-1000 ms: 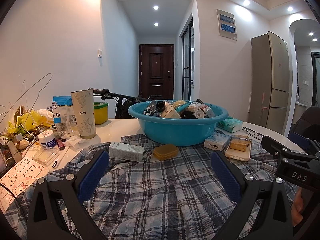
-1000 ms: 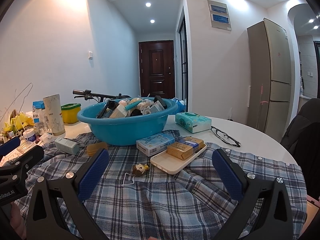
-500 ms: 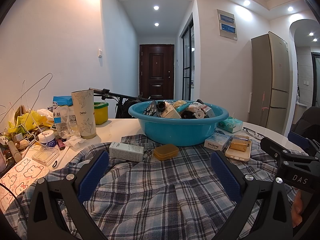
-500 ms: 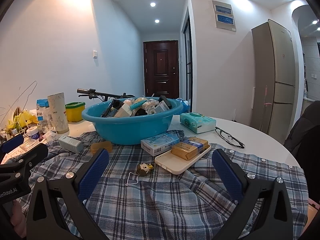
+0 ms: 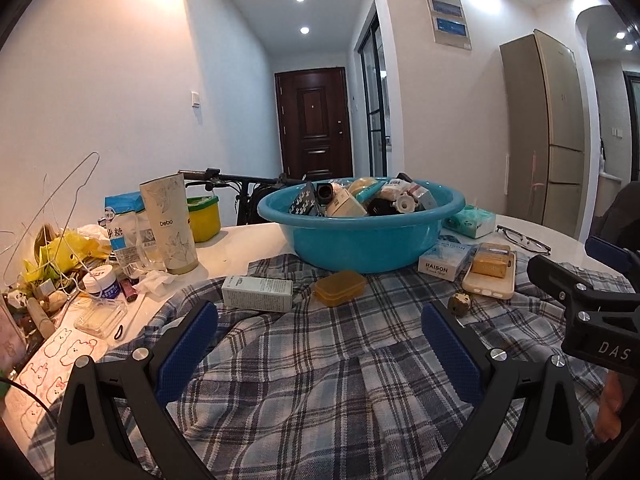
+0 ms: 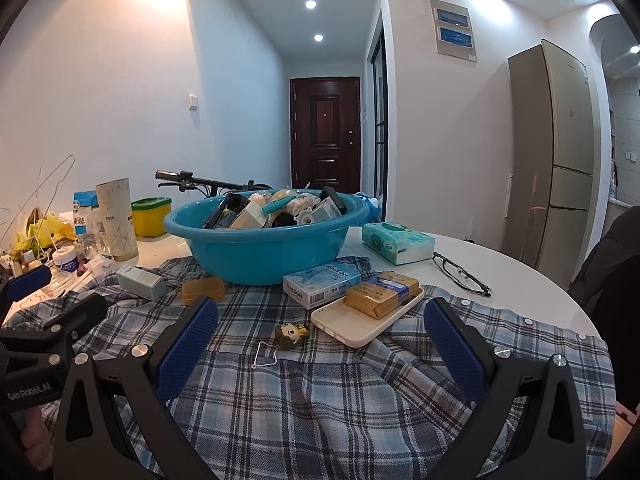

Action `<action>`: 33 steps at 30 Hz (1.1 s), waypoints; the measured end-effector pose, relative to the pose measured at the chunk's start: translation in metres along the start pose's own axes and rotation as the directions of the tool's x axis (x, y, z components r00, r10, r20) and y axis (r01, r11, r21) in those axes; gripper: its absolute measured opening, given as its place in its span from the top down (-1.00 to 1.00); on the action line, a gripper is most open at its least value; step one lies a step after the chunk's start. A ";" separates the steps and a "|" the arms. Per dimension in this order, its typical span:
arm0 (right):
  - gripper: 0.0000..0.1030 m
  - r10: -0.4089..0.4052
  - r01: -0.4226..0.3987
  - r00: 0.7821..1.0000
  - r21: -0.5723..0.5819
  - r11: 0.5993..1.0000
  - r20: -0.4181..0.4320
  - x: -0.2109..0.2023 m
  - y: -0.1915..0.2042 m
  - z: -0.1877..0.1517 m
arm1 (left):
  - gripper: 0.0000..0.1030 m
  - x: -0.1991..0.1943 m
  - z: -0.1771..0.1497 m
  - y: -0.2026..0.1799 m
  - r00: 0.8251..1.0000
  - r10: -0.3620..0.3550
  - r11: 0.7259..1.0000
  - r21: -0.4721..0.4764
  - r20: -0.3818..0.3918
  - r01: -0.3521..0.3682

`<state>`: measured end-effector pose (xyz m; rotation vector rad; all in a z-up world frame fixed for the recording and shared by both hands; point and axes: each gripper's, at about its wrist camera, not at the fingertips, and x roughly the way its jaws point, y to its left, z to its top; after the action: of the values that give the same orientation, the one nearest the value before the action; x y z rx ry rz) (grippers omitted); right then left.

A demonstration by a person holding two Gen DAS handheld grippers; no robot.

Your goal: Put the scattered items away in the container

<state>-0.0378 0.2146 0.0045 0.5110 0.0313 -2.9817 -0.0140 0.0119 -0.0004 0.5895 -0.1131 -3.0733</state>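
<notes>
Blue basin (image 6: pixel 264 256) sits on the counter (image 6: pixel 520 280), already heaped with items. Left out on the plaid cloth (image 6: pixel 320 400): white box (image 5: pixel 256 293), amber case (image 5: pixel 340 288), RAISON box (image 6: pixel 322 282), phone case (image 6: pixel 364 320) carrying a gold pack (image 6: pixel 380 294), owl keychain (image 6: pixel 291 332). Left claw (image 5: pixel 320 344) and right claw (image 6: pixel 320 344) hover spread, empty. Judged partly done.

- Basin (image 6: pixel 264 256): glossy teal plastic, smooth.
- Plaid shirt (image 6: pixel 320 400): soft woven cloth, matt, creased.
- Phone case (image 6: pixel 360 322): cream, matt, rubbery look.
- Amber box (image 5: pixel 340 288): translucent plastic.
- Desk (image 6: pixel 512 280): smooth white, slight sheen.
- Left hand-held gripper (image 5: pixel 320 344): matt black plastic, textured blue pads (image 5: pixel 188 348), bright metal screws.
</notes>
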 end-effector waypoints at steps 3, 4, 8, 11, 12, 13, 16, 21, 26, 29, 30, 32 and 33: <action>-0.99 0.018 -0.018 1.000 0.022 1.000 -0.010 0.000 -0.005 0.006 | -1.00 -0.001 0.008 0.004 1.000 -0.023 0.999 -0.025 -0.016 0.023; -0.99 0.023 -0.022 1.000 0.034 0.999 -0.014 0.000 -0.008 0.010 | -1.00 0.000 0.011 0.006 0.999 -0.023 0.999 -0.030 -0.024 0.022; -0.99 0.026 -0.026 1.000 0.068 0.997 -0.011 -0.006 -0.018 0.022 | -1.00 0.002 0.024 0.015 0.996 -0.045 0.997 -0.066 -0.075 0.040; -0.99 0.007 -0.007 1.000 0.054 0.999 -0.003 -0.013 -0.024 0.031 | -1.00 0.000 0.033 0.020 0.996 -0.038 0.998 -0.061 -0.086 0.033; -0.99 0.003 -0.003 1.000 0.051 0.999 0.001 -0.016 -0.027 0.033 | -1.00 -0.001 0.036 0.021 0.996 -0.030 0.998 -0.055 -0.081 0.026; -0.99 0.004 -0.004 1.000 0.049 0.999 0.003 -0.018 -0.030 0.036 | -1.00 -0.003 0.038 0.022 0.997 -0.021 0.999 -0.048 -0.073 0.017; -0.99 0.005 -0.005 1.000 0.045 0.999 0.004 -0.024 -0.039 0.046 | -1.00 -0.006 0.047 0.025 0.998 -0.006 0.999 -0.035 -0.056 0.004; -0.99 0.007 -0.007 1.000 0.028 1.000 0.016 -0.027 -0.048 0.063 | -1.00 0.002 0.060 0.035 0.996 -0.031 0.998 -0.050 -0.088 0.026; -0.99 0.058 -0.059 0.998 0.047 0.997 0.015 -0.021 -0.055 0.078 | -0.99 0.022 0.059 0.040 0.986 -0.055 0.997 -0.053 -0.157 0.048; -0.99 0.062 -0.061 0.998 0.073 0.995 -0.001 -0.013 -0.058 0.084 | -0.99 0.040 0.057 0.043 0.976 -0.076 0.996 -0.069 -0.203 0.063; -0.99 0.059 -0.058 0.998 0.079 0.995 -0.009 -0.009 -0.059 0.086 | -0.97 0.045 0.057 0.044 0.973 -0.081 0.995 -0.080 -0.217 0.065; -0.99 0.050 -0.049 0.999 0.080 0.996 -0.019 -0.004 -0.057 0.087 | -0.82 0.053 0.057 0.047 0.968 -0.095 0.992 -0.104 -0.232 0.072; -0.99 0.049 -0.046 0.998 0.080 0.996 -0.026 -0.001 -0.055 0.085 | -0.80 0.058 0.056 0.049 0.966 -0.101 0.990 -0.118 -0.240 0.075</action>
<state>-0.0717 0.2664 0.0854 0.5540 -0.0954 -2.9390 -0.0893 -0.0347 0.0337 0.9854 0.0844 -3.0322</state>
